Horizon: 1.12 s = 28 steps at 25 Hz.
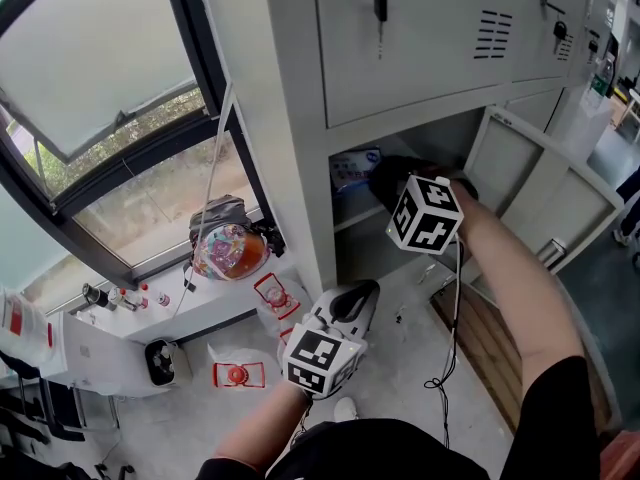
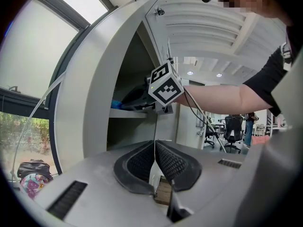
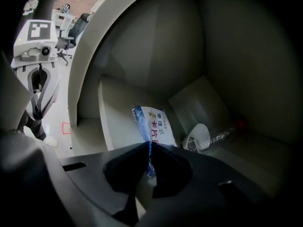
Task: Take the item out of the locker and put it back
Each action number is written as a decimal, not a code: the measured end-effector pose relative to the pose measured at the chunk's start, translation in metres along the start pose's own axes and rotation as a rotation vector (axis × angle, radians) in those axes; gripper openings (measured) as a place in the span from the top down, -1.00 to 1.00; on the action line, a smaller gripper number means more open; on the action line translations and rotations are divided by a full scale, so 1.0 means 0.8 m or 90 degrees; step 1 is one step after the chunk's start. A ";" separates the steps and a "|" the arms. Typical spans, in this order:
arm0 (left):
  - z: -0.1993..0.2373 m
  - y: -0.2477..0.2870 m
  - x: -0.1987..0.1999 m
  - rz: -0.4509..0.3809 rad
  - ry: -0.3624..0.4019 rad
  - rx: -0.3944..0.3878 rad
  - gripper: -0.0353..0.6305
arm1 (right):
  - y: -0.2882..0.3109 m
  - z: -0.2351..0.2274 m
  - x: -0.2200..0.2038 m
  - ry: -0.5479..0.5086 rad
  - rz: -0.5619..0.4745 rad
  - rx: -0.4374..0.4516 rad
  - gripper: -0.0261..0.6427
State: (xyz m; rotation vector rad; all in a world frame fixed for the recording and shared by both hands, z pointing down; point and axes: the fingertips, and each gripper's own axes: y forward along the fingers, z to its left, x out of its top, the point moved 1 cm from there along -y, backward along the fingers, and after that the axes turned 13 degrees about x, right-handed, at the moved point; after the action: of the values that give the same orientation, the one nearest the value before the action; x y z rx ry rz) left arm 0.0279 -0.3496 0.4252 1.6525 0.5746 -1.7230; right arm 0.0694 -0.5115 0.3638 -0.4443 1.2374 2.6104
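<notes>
Right gripper (image 3: 149,148) clamped on the packet (image 3: 154,126) inside the open locker (image 1: 290,118).

From where I stand, the person's right arm reaches into the lower compartment, whose door (image 1: 540,183) hangs open to the right. The jaws are pinched shut on the near edge of the blue-and-white packet. The packet lies on the shelf (image 3: 118,122) inside, and a clear plastic bottle (image 3: 220,137) lies on its side just beside it, further in. The left gripper (image 2: 155,162) hangs outside, low in front of the locker, above the floor (image 1: 400,368). Its jaws are pressed together with nothing between them.
</notes>
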 end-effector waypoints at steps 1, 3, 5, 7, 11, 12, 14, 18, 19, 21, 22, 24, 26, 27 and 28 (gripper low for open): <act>-0.001 -0.001 0.000 0.000 0.001 0.000 0.84 | -0.001 0.000 0.000 0.000 0.000 -0.006 0.72; -0.002 -0.002 0.000 0.001 -0.002 0.001 0.84 | -0.002 0.001 0.000 0.001 -0.001 -0.019 0.72; -0.003 -0.004 0.002 0.002 -0.006 0.003 0.84 | -0.004 0.003 0.001 0.006 -0.003 -0.032 0.72; -0.006 -0.007 0.003 -0.001 -0.007 0.004 0.84 | -0.007 0.004 0.002 0.009 -0.003 -0.046 0.72; -0.013 -0.012 0.004 -0.006 -0.004 0.004 0.84 | -0.014 0.012 0.004 0.014 -0.009 -0.075 0.72; -0.014 -0.013 0.005 -0.007 -0.004 0.004 0.84 | -0.017 0.015 0.004 0.017 -0.011 -0.081 0.72; -0.017 -0.016 0.006 -0.010 -0.007 0.006 0.84 | -0.022 0.018 0.003 0.025 -0.014 -0.091 0.72; -0.026 -0.023 0.007 -0.013 -0.007 0.009 0.84 | -0.036 0.028 0.001 0.044 -0.025 -0.106 0.72; -0.028 -0.025 0.007 -0.013 -0.006 0.010 0.84 | -0.040 0.030 0.000 0.048 -0.029 -0.109 0.72; -0.033 -0.029 0.007 -0.013 -0.003 0.013 0.84 | -0.048 0.036 -0.001 0.057 -0.037 -0.114 0.72; -0.035 -0.032 0.007 -0.013 -0.002 0.014 0.84 | -0.053 0.039 -0.002 0.061 -0.041 -0.117 0.72; -0.040 -0.037 0.007 -0.013 -0.001 0.016 0.84 | -0.064 0.045 -0.004 0.071 -0.048 -0.124 0.72; -0.047 -0.044 0.007 -0.014 0.002 0.019 0.84 | -0.076 0.052 -0.006 0.084 -0.059 -0.131 0.72; -0.051 -0.047 0.007 -0.015 0.003 0.019 0.84 | -0.082 0.056 -0.007 0.092 -0.066 -0.134 0.72; -0.055 -0.051 0.007 -0.016 0.004 0.021 0.84 | -0.090 0.061 -0.008 0.101 -0.074 -0.137 0.72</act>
State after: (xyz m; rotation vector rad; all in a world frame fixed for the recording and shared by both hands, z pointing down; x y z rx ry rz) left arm 0.0290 -0.2918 0.4097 1.6808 0.5760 -1.7539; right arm 0.0899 -0.4293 0.3443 -0.7520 0.9432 2.6599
